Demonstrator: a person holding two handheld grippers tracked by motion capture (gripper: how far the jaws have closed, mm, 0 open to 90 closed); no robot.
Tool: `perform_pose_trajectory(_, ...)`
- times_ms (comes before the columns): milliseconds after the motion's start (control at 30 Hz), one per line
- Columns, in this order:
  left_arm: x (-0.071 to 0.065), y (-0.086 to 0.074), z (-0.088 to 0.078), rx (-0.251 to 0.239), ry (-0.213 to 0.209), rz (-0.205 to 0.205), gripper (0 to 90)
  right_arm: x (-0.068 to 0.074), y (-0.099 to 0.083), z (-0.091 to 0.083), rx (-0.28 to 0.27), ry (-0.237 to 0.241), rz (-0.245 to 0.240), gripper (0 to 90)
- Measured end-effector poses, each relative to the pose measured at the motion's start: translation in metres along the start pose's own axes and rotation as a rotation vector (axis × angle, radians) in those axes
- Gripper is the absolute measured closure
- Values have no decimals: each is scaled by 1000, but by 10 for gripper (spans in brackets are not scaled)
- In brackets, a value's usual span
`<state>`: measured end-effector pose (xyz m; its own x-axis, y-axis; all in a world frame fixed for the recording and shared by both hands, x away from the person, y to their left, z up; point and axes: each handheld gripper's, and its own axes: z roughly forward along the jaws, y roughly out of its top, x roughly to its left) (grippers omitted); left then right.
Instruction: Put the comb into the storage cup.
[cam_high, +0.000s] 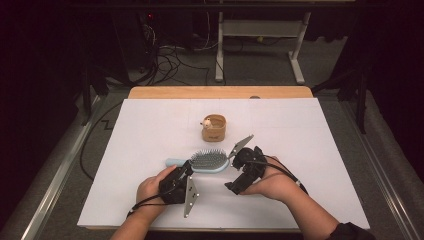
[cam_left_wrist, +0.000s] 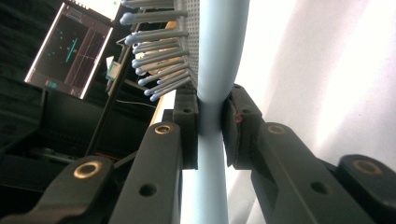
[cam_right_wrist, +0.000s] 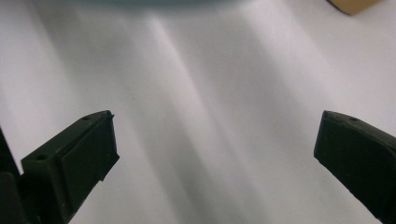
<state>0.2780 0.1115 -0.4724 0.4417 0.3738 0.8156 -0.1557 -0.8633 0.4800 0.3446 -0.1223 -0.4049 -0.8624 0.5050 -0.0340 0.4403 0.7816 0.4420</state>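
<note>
A light blue hairbrush (cam_high: 207, 161) lies on the white sheet (cam_high: 150, 130), bristles up and handle pointing left. My left gripper (cam_high: 186, 168) is shut on the handle. In the left gripper view the pads (cam_left_wrist: 187, 126) press the handle (cam_left_wrist: 212, 126) from both sides just below the bristled head (cam_left_wrist: 219, 56). My right gripper (cam_high: 235, 172) hovers just right of the brush head, tilted down at the sheet. In the right gripper view, that gripper (cam_right_wrist: 217, 144) stands wide open with bare white sheet between its fingers. A blurred blue edge of the brush (cam_right_wrist: 163, 2) runs along the top.
A tan round cup (cam_high: 214, 128) with a small white figure on its rim stands behind the brush; its corner (cam_right_wrist: 355, 4) shows in the right gripper view. The wooden table edge (cam_high: 220, 92) lies at the back. A lit monitor (cam_left_wrist: 70, 46) stands off the table.
</note>
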Motion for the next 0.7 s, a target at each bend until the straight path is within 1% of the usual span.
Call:
perform_pose_trajectory(67,2,-1,0,-5,-6,-18,778,-2,-3,1,-1,-6,3,2)
perform_pose_trajectory(133,3,-1,-1,-6,-4,-23,778,-4,-7,3,-1,-12,5,2)
perform_pose_trajectory(267,6,-1,-1,-15,-11,-54,778,-9,-15,6,2,-23,29,2)
perform_pose_trajectory(367,8,-3,-2,-24,-5,-80,776,-11,-20,6,-8,-23,44,2)
perform_pose_trajectory(500,12,-4,-3,-32,-2,-107,776,-14,-27,6,-17,-37,63,2)
perform_pose_trajectory(567,13,-4,-3,-31,0,-115,776,-16,-30,5,-34,-49,68,2)
perform_pose_trajectory(700,16,-5,-4,-37,-6,-153,776,-20,-38,2,-77,-76,83,2)
